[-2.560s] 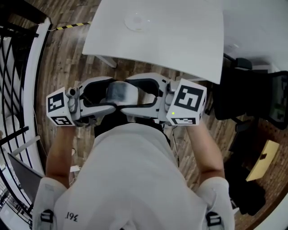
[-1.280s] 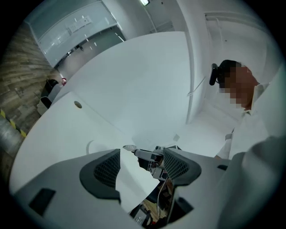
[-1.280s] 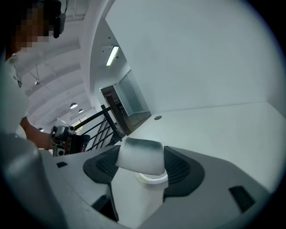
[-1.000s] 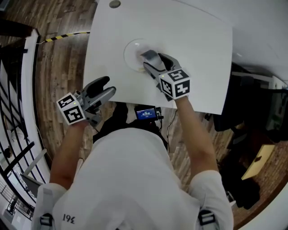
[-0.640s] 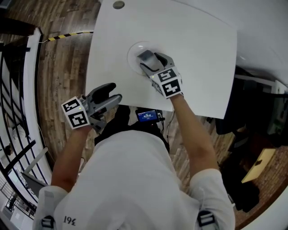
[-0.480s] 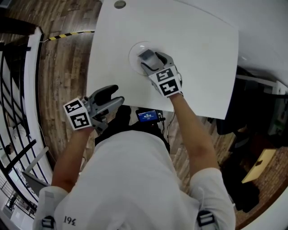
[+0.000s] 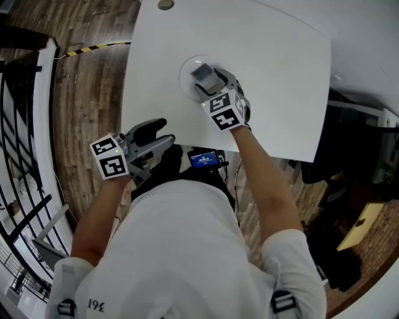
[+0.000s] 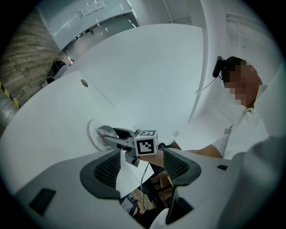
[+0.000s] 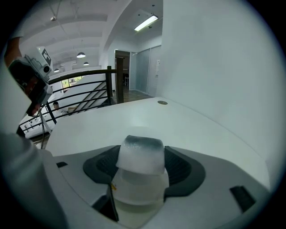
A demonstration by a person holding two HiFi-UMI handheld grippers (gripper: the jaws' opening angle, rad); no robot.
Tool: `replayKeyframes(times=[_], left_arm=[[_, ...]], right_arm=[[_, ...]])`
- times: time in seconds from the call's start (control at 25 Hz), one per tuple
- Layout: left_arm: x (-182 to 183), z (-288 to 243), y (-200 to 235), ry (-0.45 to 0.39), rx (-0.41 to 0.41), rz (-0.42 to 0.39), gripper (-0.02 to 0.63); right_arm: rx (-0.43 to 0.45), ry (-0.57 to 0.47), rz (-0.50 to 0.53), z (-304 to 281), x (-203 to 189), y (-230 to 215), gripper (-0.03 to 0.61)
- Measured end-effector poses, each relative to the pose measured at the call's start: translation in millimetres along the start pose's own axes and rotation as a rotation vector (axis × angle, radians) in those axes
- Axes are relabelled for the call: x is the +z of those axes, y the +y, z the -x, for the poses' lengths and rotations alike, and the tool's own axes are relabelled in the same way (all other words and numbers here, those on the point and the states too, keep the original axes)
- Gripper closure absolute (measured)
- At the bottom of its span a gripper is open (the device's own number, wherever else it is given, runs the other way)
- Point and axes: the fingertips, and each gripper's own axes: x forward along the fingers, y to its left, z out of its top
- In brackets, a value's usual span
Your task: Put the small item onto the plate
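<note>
A small translucent white bottle (image 9: 140, 167) with a frosted cap sits between the jaws of my right gripper (image 9: 140, 176), which is shut on it. In the head view that gripper (image 7: 209, 80) holds the bottle (image 7: 203, 75) over the round white plate (image 7: 186, 70) on the white table (image 7: 274, 56). I cannot tell whether the bottle touches the plate. My left gripper (image 7: 161, 133) hangs open and empty at the table's near edge. The left gripper view shows its own jaws (image 8: 136, 167) apart, with the plate (image 8: 93, 134) and the right gripper (image 8: 109, 136) beyond them.
A round grommet (image 7: 165, 5) sits in the table's far left corner. A small device with a lit screen (image 7: 202, 159) lies below the near edge. A black railing (image 7: 22, 93) runs along the left, over wooden floor. Dark chairs (image 7: 349, 156) stand at the right.
The right gripper has carried the bottle from in front of my chest out over the plate and edged a little further forward. The left gripper let go and settled by the table's near edge.
</note>
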Motion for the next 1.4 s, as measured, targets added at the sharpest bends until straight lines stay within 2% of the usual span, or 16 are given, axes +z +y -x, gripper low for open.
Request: replayKeyframes(times=[0.16, 0.52, 0.8, 1.16, 1.2, 1.28, 1.4], left_arm=[[0, 7, 1, 0.002, 0.003, 0.003, 0.308], [3, 22, 5, -0.016, 0.002, 0.01, 0.308], [7, 35, 5, -0.026, -0.001, 0.019, 0.308], [12, 42, 1, -0.01, -0.044, -0.006, 0.311], [13, 43, 0, -0.008, -0.05, -0.01, 0.358], [15, 46, -1, -0.008, -0.062, -0.017, 0.393], [19, 48, -5, -0.006, -0.082, -0.035, 0.481]], right_arm=[[-0.016, 0.041, 0.021, -4, -6, 1, 0.285], [0.022, 0.072, -0.081, -9, -14, 3, 0.285], [0.014, 0.121, -0.074, -6, -15, 1, 0.285], [-0.07, 0.042, -0.158, 26, 4, -8, 0.285], [-0.08, 0.036, -0.168, 30, 5, -9, 0.285], [-0.097, 0.022, -0.197, 38, 8, -9, 0.285], [-0.119, -0.025, -0.278, 56, 14, -10, 0.285]])
